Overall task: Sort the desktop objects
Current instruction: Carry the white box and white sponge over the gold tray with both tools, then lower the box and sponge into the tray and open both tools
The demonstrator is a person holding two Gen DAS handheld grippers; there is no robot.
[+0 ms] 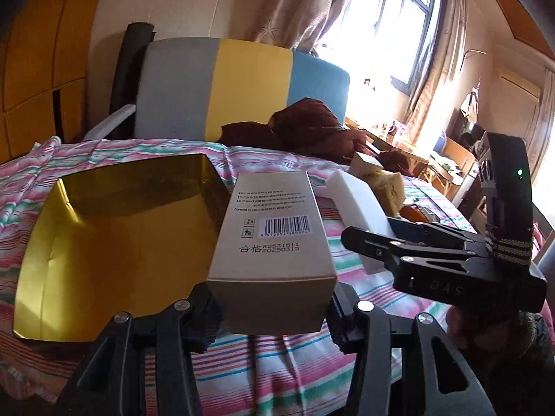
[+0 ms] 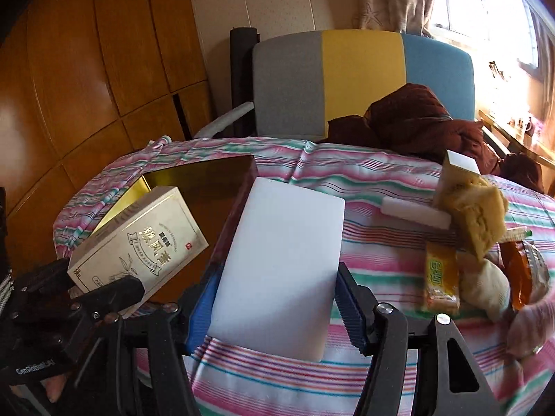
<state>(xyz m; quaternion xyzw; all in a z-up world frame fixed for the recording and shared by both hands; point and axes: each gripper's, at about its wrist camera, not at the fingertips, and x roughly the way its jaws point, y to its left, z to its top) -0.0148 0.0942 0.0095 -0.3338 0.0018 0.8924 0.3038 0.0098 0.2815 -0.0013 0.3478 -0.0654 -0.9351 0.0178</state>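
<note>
A gold tray (image 1: 114,242) lies on the striped cloth (image 1: 277,364) of the desk, snack packets (image 2: 478,242) heaped at the right. The left tool (image 1: 274,315) clamps a beige carton (image 1: 274,242) just beside the tray. The right tool (image 2: 277,308) grips a smooth white slab (image 2: 281,270), tilted above the cloth.

right gripper (image 2: 277,298): clamped on the white foam block (image 2: 281,263), blue pads tight on both its sides
left gripper (image 2: 114,294): off to the left, gripping the cream tea box (image 2: 138,242)
gold tray (image 2: 194,187): just past that box, sitting on the striped cloth (image 2: 364,180)
snack packets (image 2: 478,253): piled to the right of the tongs
small white block (image 2: 416,213): ahead-right, touching the pile
</note>
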